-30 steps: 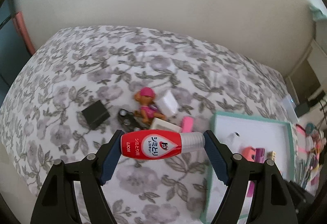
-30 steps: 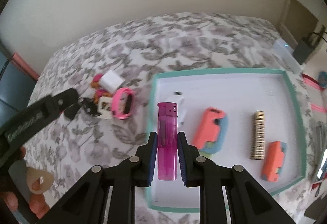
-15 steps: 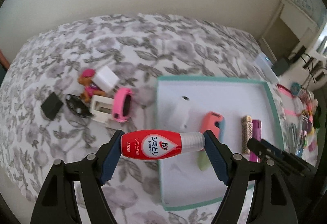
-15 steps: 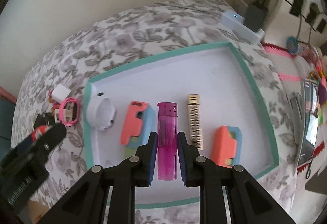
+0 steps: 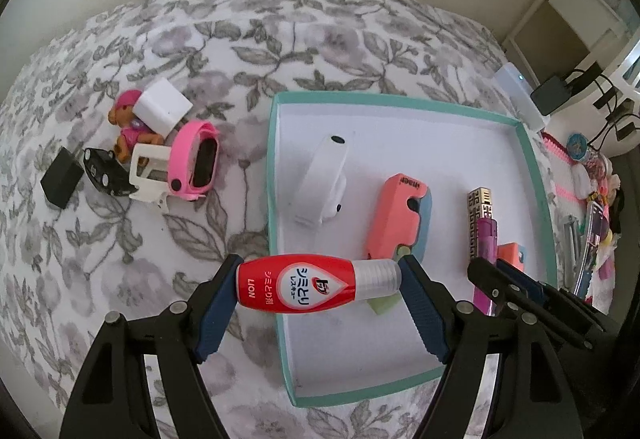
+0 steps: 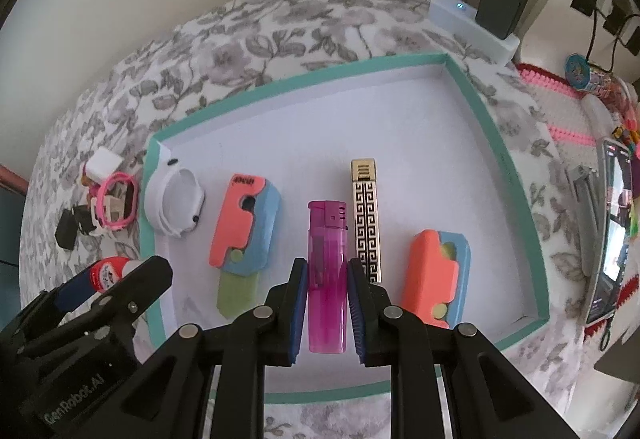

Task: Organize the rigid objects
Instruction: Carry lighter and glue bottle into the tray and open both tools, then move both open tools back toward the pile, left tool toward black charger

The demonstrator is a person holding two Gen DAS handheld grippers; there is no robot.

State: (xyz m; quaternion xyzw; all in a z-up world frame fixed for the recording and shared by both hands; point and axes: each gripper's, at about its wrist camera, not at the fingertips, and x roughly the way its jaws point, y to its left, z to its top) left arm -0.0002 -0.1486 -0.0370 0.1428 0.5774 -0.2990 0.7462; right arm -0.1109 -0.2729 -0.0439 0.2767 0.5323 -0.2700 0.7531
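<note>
My left gripper (image 5: pixel 320 285) is shut on a red and white stain-remover bottle (image 5: pixel 304 285), held crosswise over the near left edge of the teal-rimmed white tray (image 5: pixel 276 175). My right gripper (image 6: pixel 327 279) is shut on a magenta lighter (image 6: pixel 326 259), held lengthwise low over the tray floor (image 6: pixel 420 143) beside a gold patterned lighter (image 6: pixel 366 219). In the tray lie a white watch band (image 6: pixel 172 203), and two coral and blue folding cutters (image 6: pixel 246 227) (image 6: pixel 436 271). The right gripper (image 5: pixel 486 279) with the lighter shows at the right of the left wrist view.
Left of the tray on the floral cloth (image 5: pixel 120 239) lie a pink watch (image 5: pixel 196 163), a white cube charger (image 5: pixel 162 109), a toy figure (image 5: pixel 130 131), a toy car (image 5: pixel 102 171) and a black block (image 5: pixel 62 181). A phone (image 6: pixel 610 227) and chargers (image 6: pixel 496 7) sit right of the tray.
Both grippers moved right over the tray and sank toward it, each keeping its object. The tray now fills more of both views, and the lighter hangs beside the gold lighter.
</note>
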